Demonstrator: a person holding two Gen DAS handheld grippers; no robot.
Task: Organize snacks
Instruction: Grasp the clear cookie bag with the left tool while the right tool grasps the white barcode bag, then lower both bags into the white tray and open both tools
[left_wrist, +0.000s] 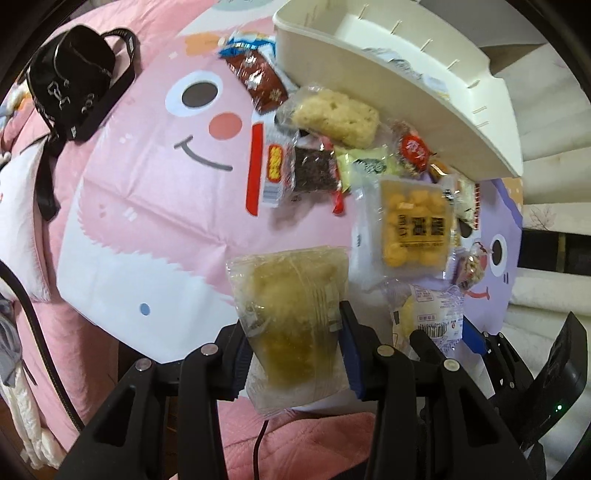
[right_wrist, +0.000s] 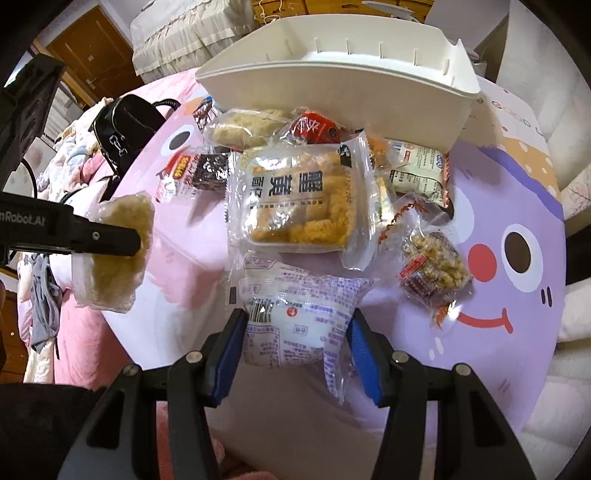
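Note:
My left gripper (left_wrist: 291, 325) is shut on a clear-wrapped pale yellow rice cake (left_wrist: 288, 295) and holds it above the pink cartoon mat (left_wrist: 147, 206). In the right wrist view that cake (right_wrist: 114, 254) hangs at the left, pinched by a black finger (right_wrist: 110, 236). My right gripper (right_wrist: 295, 332) is shut on a white printed packet (right_wrist: 295, 295), with both blue pads against its sides. The same packet (left_wrist: 432, 310) shows at the lower right of the left wrist view. Beyond lies a pile of snacks, and behind it a white bin (right_wrist: 332, 85).
The pile includes a tray pack of yellow puffs (right_wrist: 295, 199), another rice cake (left_wrist: 336, 110), a dark seaweed-like bar (left_wrist: 314, 173) and a nut cluster pack (right_wrist: 432, 266). A black bag (left_wrist: 74, 77) lies at the far left. White bin (left_wrist: 406, 99) holds a few wrappers.

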